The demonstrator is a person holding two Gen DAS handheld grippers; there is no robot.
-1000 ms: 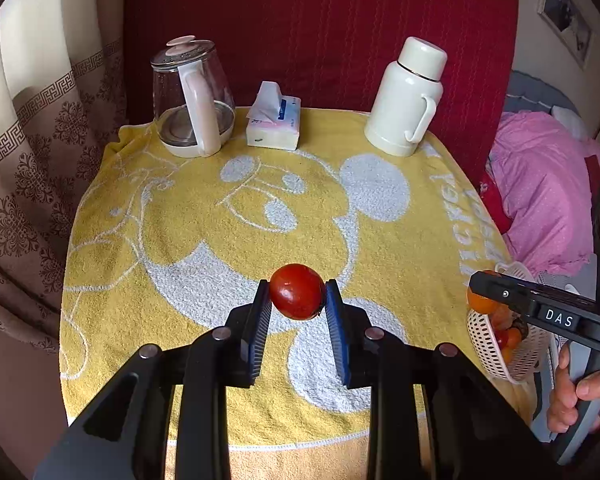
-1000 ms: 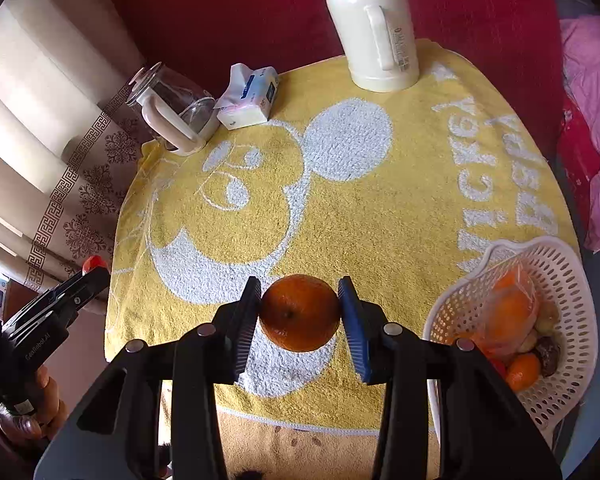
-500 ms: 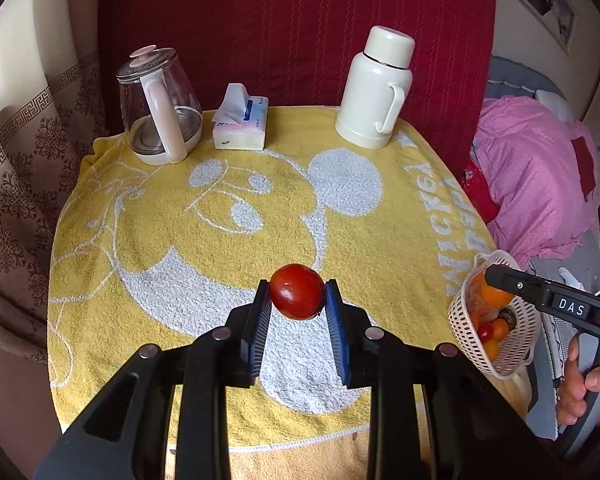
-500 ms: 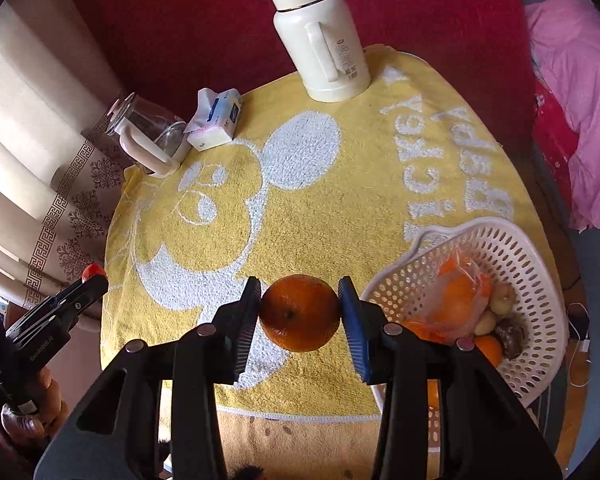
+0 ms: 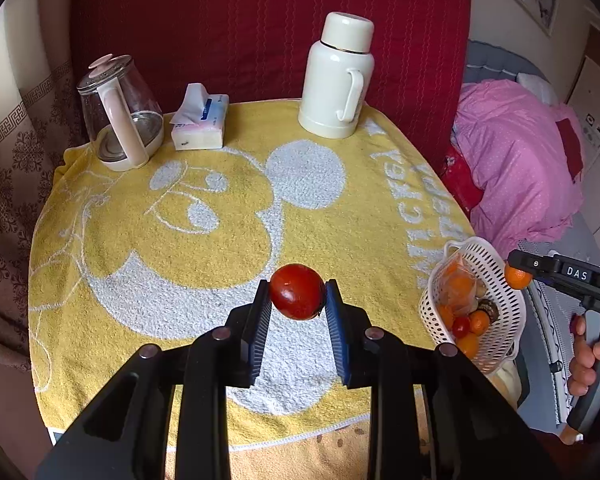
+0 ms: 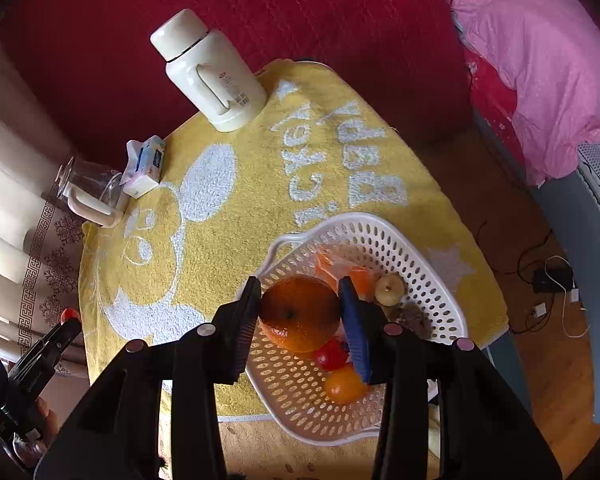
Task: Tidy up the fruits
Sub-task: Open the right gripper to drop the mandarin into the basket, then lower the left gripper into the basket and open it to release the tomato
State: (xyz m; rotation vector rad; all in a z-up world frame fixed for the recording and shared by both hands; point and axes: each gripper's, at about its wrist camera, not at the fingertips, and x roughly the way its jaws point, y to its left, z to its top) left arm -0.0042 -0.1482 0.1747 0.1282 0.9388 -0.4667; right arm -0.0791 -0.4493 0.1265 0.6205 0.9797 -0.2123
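**Orange carried over the basket, tomato held back**

Swung across from the towel's middle to hang above the white basket at the table's right front edge: the right gripper, pads clamped on an orange. Shifted a little toward the same side, the left gripper, narrow and pinching a red tomato above the white patch near the towel's front edge.

Seen from the left wrist view, basket overhanging the table's right edge, with the right gripper and its orange past the outer rim, just beyond it. Already in the basket: a bagged orange fruit, a pale pear-like fruit, a small red one, a small orange one and something dark and rough, too blurred to name.

Likely next: release of the orange into the basket. Risks, as a judgement:
- Dropped from this height, could bounce off the fruit below and roll over the low rim to the floor.
- Released too near the outer rim, could tip a basket that already sits partly off the table.
- Landing on the small red fruit, might bruise or split it.
- Tomato squeezed between hard pads; harder pressure could burst the skin.

Thermos, tissue pack and glass kettle along the back edge, well apart from all this.
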